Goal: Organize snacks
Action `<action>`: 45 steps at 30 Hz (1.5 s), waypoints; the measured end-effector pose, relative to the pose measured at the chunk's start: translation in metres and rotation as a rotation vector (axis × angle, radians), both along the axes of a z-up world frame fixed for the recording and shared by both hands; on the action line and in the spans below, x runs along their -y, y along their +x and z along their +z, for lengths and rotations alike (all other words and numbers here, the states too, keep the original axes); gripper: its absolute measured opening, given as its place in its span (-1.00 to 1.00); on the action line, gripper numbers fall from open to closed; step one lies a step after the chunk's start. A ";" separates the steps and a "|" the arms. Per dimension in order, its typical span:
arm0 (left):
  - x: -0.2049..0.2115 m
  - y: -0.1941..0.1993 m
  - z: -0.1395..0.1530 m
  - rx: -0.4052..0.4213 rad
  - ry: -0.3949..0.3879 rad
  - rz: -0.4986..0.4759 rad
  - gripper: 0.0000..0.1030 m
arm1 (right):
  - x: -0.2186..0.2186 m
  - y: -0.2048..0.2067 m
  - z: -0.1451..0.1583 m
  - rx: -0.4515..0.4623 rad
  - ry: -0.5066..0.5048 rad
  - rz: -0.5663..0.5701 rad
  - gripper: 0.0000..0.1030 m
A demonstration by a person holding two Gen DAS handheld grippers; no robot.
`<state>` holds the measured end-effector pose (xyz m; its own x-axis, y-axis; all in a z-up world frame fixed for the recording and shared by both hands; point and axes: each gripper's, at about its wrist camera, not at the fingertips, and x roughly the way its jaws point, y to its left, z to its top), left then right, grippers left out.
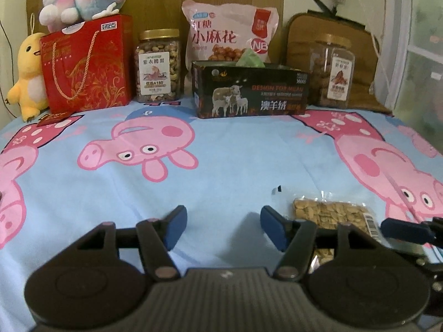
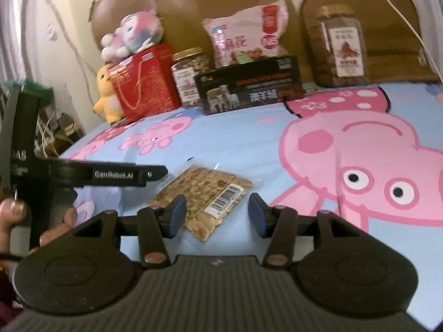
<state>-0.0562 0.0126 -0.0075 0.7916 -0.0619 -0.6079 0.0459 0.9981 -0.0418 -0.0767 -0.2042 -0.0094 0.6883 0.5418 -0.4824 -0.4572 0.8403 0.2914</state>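
Seeds in a flat clear plastic packet (image 2: 202, 197) with a barcode label lie on the blue pig-print sheet (image 2: 249, 144), well in front of the open black cardboard box (image 2: 249, 85) with sheep printed on it. The right gripper (image 2: 217, 214) hovers over the packet's near end, jaws wide and empty. The left gripper (image 1: 221, 228), equally wide and empty, sits beside the packet. Best pinch the packet's edge squarely, since the film looks slippery, then carry it to the box.

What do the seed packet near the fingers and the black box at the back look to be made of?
Seed packet: thin clear plastic film, glossy; the seeds show through and a paper-looking barcode label is stuck on it.
Black box: looks like printed cardboard with a slight sheen, open at the top; stiff flat walls and sharp folded edges suggest this.
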 end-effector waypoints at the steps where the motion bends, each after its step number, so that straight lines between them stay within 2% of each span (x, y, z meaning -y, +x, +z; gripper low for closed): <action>1: -0.002 -0.002 0.000 0.005 -0.013 -0.004 0.18 | -0.002 -0.002 0.000 0.015 -0.017 0.007 0.10; 3: -0.006 -0.004 0.001 0.005 -0.048 -0.018 0.24 | -0.006 -0.003 -0.001 0.035 -0.035 0.019 0.18; 7: -0.013 -0.006 0.005 -0.030 -0.168 -0.114 0.26 | -0.012 -0.007 -0.004 0.070 -0.072 0.044 0.37; 10: -0.014 -0.005 0.006 -0.048 -0.210 -0.128 0.26 | -0.018 -0.008 -0.005 0.092 -0.102 0.060 0.58; 11: -0.015 -0.004 0.006 -0.056 -0.238 -0.128 0.26 | -0.020 -0.010 -0.006 0.105 -0.119 0.062 0.58; 14: -0.023 0.001 0.007 -0.102 -0.398 -0.167 0.28 | -0.026 -0.012 -0.008 0.144 -0.179 0.063 0.60; 19: -0.037 0.012 -0.003 -0.188 -0.646 -0.225 0.32 | -0.024 -0.010 -0.010 0.155 -0.175 0.056 0.59; 21: -0.037 0.015 -0.006 -0.206 -0.698 -0.248 0.32 | -0.024 -0.011 -0.010 0.159 -0.177 0.056 0.58; 23: -0.032 0.017 -0.006 -0.211 -0.724 -0.283 0.32 | -0.024 -0.011 -0.010 0.161 -0.175 0.055 0.57; 26: -0.020 0.023 -0.005 -0.236 -0.743 -0.349 0.44 | -0.022 -0.011 -0.010 0.165 -0.167 0.045 0.38; 28: -0.010 0.025 -0.004 -0.257 -0.723 -0.384 0.46 | -0.022 -0.010 -0.010 0.166 -0.163 0.042 0.25; 30: -0.005 0.024 0.000 -0.243 -0.691 -0.396 0.49 | -0.021 -0.010 -0.010 0.166 -0.162 0.041 0.24; 32: -0.008 0.021 0.005 -0.214 -0.670 -0.395 0.58 | -0.021 -0.010 -0.010 0.167 -0.160 0.041 0.23; 34: -0.015 0.019 0.008 -0.192 -0.670 -0.380 0.76 | -0.020 -0.009 -0.010 0.168 -0.158 0.043 0.23; 36: -0.026 0.018 0.011 -0.172 -0.677 -0.348 0.85 | -0.021 -0.009 -0.009 0.171 -0.161 0.044 0.23; 41: -0.046 0.020 0.008 -0.174 -0.719 -0.295 0.90 | -0.023 -0.011 -0.009 0.187 -0.174 0.043 0.23; 45: -0.039 0.026 -0.001 -0.213 -0.719 -0.311 0.90 | -0.028 -0.015 -0.009 0.209 -0.189 0.067 0.20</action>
